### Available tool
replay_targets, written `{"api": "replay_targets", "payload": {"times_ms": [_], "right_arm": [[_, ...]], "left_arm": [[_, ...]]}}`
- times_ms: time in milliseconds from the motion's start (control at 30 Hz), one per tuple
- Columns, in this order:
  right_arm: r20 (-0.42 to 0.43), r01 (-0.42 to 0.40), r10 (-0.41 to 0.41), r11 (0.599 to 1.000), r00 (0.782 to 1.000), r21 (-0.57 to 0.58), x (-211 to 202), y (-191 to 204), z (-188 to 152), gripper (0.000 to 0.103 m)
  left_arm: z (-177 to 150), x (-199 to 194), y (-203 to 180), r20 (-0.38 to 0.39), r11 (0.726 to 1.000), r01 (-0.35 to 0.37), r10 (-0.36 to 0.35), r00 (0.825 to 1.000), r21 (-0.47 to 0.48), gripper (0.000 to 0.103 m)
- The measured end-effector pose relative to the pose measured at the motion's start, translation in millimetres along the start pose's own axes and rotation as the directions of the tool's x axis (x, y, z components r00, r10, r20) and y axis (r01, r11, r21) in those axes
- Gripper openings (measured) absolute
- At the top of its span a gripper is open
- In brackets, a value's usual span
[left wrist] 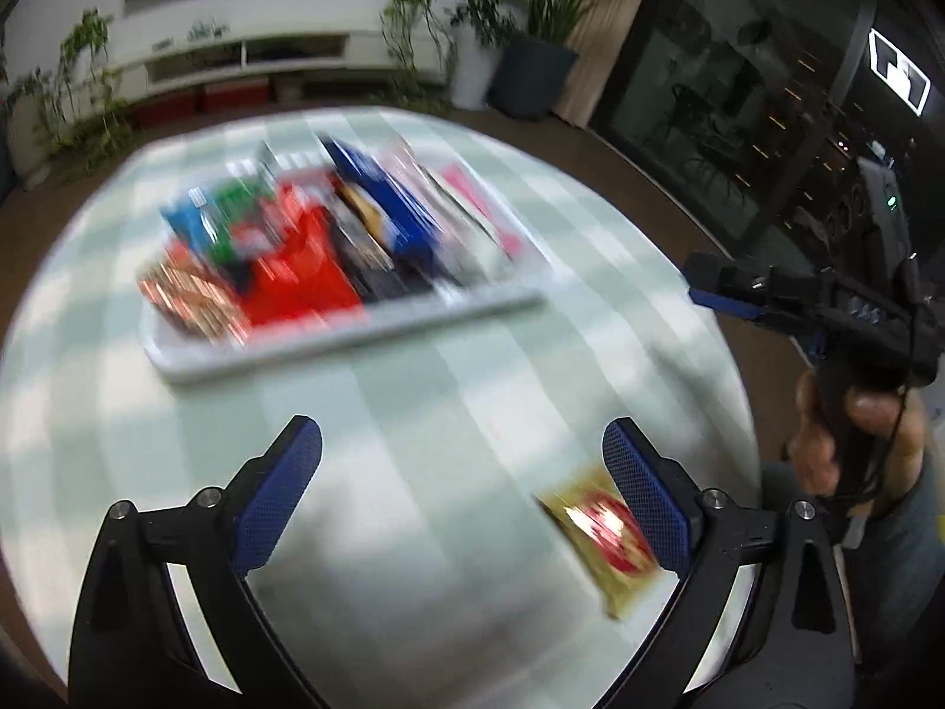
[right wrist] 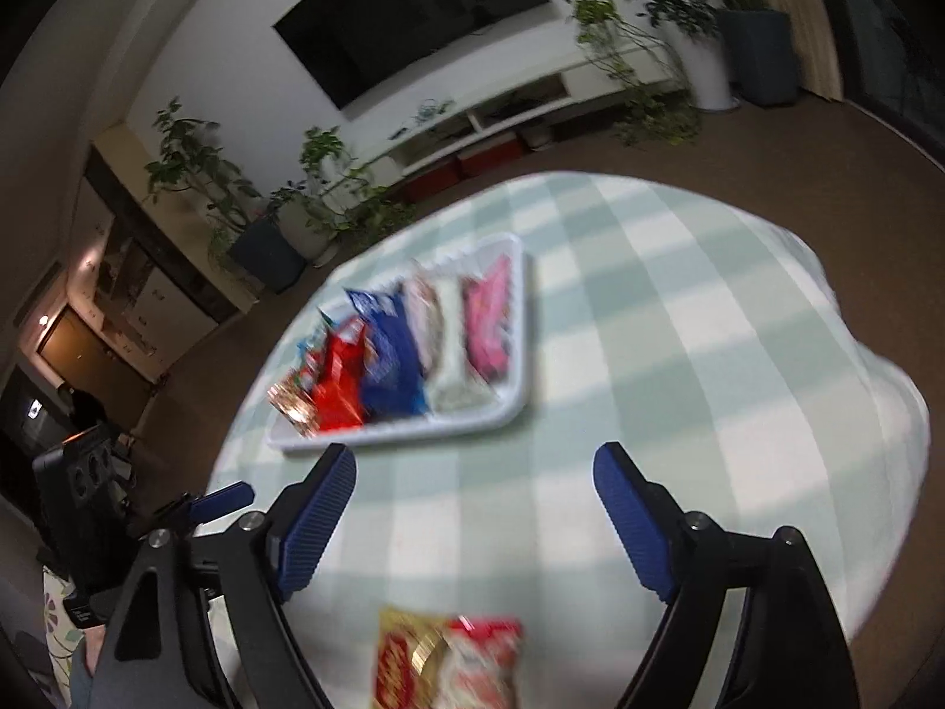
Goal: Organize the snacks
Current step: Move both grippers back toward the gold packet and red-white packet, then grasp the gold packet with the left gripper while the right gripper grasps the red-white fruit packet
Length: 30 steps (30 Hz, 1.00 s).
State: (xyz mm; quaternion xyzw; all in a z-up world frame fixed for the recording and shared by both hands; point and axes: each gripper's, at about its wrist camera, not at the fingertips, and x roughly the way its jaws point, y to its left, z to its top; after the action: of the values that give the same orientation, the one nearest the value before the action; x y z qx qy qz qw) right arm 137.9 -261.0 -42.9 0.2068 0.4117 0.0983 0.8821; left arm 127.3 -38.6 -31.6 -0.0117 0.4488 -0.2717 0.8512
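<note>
Presumably the gold-and-red snack packet (right wrist: 449,664) is light, crinkly and slippery; grip it across a flat sealed edge. It lies on the checked tablecloth (right wrist: 679,366), near side of the white tray (right wrist: 413,434) of snack packs, well apart from it. Printing is too blurred to read. Left gripper (left wrist: 460,496) and right gripper (right wrist: 472,508) stand wide apart, empty.

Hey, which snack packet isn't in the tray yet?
The gold and red snack packet: it lies alone on the checked tablecloth near the camera, while every other packet sits in the white tray.
</note>
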Motion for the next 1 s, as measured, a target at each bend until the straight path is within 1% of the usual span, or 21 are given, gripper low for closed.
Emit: {"api": "replay_targets", "payload": {"times_ms": [67, 100, 167, 267, 400, 467, 500, 533, 567, 600, 633, 700, 800, 900, 933, 967, 1000], "right_arm": [[-0.004, 0.045, -0.045, 0.998, 0.999, 0.041, -10, -14, -21, 0.085], [-0.006, 0.052, -0.052, 0.997, 0.999, 0.064, -13, -19, -29, 0.085], [-0.014, 0.043, -0.042, 0.993, 0.999, 0.106, -19, -28, -45, 0.085], [-0.002, 0.039, -0.040, 0.990, 0.999, 0.135, -24, -30, -63, 0.085], [0.005, 0.034, -0.035, 0.990, 0.999, 0.137, -24, -29, -75, 0.085], [0.013, 0.024, -0.026, 0.992, 1.000, 0.123, -25, -26, -78, 0.085], [0.019, 0.025, -0.027, 0.993, 0.999, 0.116, -26, -24, -78, 0.085], [0.024, 0.025, -0.028, 0.994, 0.999, 0.111, -26, -23, -79, 0.085], [0.026, 0.021, -0.024, 0.993, 0.999, 0.113, -26, -24, -80, 0.085], [0.025, 0.019, -0.022, 0.993, 0.999, 0.118, -26, -26, -80, 0.085], [0.022, 0.017, -0.020, 0.992, 1.000, 0.128, -25, -29, -81, 0.085], [0.027, 0.017, -0.021, 0.990, 0.999, 0.137, -25, -31, -81, 0.085], [0.031, 0.015, -0.019, 0.991, 0.999, 0.131, -25, -30, -82, 0.085], [0.022, 0.025, -0.028, 0.994, 0.999, 0.110, -22, -27, -83, 0.085], [0.023, 0.028, -0.031, 0.994, 0.999, 0.101, -22, -25, -83, 0.085], [0.022, 0.032, -0.034, 0.995, 0.999, 0.094, -22, -24, -84, 0.085], [0.020, 0.036, -0.038, 0.995, 0.999, 0.090, -22, -24, -84, 0.085]], "left_arm": [[-17, 5, -20, -0.030, 1.000, -0.005, 0.005, 1.000, -0.010, 0.097], [-24, 8, -30, -0.042, 1.000, -0.005, 0.004, 0.999, -0.015, 0.097], [-35, 15, -46, -0.060, 1.000, -0.013, 0.011, 0.998, -0.028, 0.097], [-43, 27, -65, -0.099, 0.997, -0.070, 0.066, 0.993, -0.033, 0.097], [-51, 36, -85, -0.106, 0.989, -0.145, 0.144, 0.984, -0.001, 0.097], [-53, 45, -86, -0.118, 0.983, -0.184, 0.183, 0.976, 0.005, 0.096], [-55, 47, -85, -0.125, 0.982, -0.191, 0.189, 0.974, -0.002, 0.093], [-54, 50, -81, -0.129, 0.981, -0.192, 0.190, 0.973, -0.003, 0.083], [-54, 53, -80, -0.141, 0.980, -0.198, 0.196, 0.970, 0.001, 0.076], [-56, 55, -79, -0.150, 0.980, -0.201, 0.199, 0.968, 0.003, 0.065], [-57, 57, -79, -0.154, 0.977, -0.213, 0.212, 0.965, 0.009, 0.061], [-58, 58, -82, -0.148, 0.971, -0.235, 0.237, 0.960, 0.030, 0.056], [-56, 61, -81, -0.144, 0.971, -0.235, 0.238, 0.960, 0.037, 0.055], [-52, 67, -81, -0.143, 0.967, -0.246, 0.254, 0.957, 0.073, 0.055], [-51, 69, -83, -0.139, 0.963, -0.252, 0.263, 0.955, 0.091, 0.051], [-51, 69, -84, -0.134, 0.964, -0.246, 0.259, 0.957, 0.103, 0.048], [-52, 68, -85, -0.132, 0.964, -0.242, 0.256, 0.958, 0.112, 0.038]]}}
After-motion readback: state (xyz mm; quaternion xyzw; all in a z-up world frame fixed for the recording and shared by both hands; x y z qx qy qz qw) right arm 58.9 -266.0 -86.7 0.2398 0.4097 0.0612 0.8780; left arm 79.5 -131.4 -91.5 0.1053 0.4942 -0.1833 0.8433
